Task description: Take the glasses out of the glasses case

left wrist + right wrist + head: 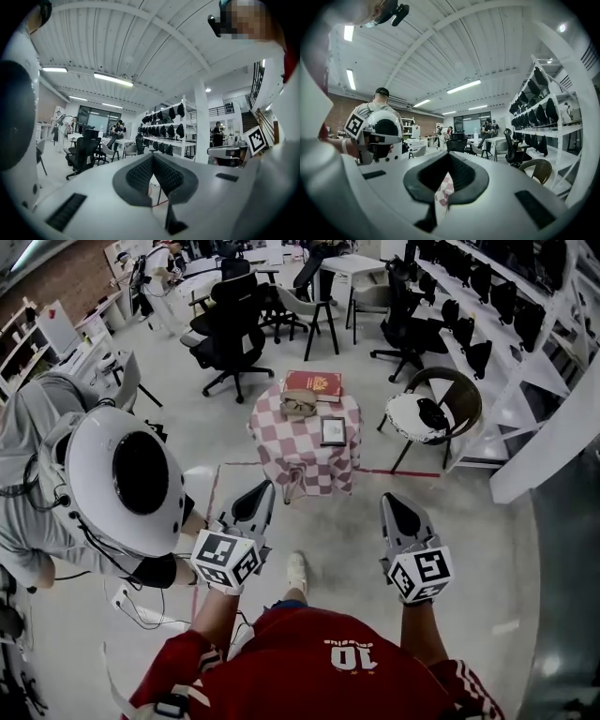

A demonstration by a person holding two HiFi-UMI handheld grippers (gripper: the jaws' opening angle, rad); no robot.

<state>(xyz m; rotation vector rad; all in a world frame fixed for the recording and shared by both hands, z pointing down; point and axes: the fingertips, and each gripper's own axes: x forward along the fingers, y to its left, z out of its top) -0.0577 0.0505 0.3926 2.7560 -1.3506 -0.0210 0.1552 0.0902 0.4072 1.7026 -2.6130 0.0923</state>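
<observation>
In the head view a small table with a pink-and-white checked cloth (281, 451) stands a step ahead of me. On it lies a brownish glasses case (299, 406), too small to tell whether the glasses sit in it. Both grippers hang in the air short of the table, well away from the case. My left gripper (265, 487) is shut and empty, its pads meeting (153, 155). My right gripper (391, 499) is shut and empty too (449, 154). A strip of the checked cloth (444, 190) shows below the right jaws.
A red flat box (314, 383) and a small dark framed item (333, 430) share the table. A person with a white round device (141, 474) stands close on my left. A wicker chair (455, 381) is right of the table, black office chairs (234, 324) behind, white shelving (544, 381) at right.
</observation>
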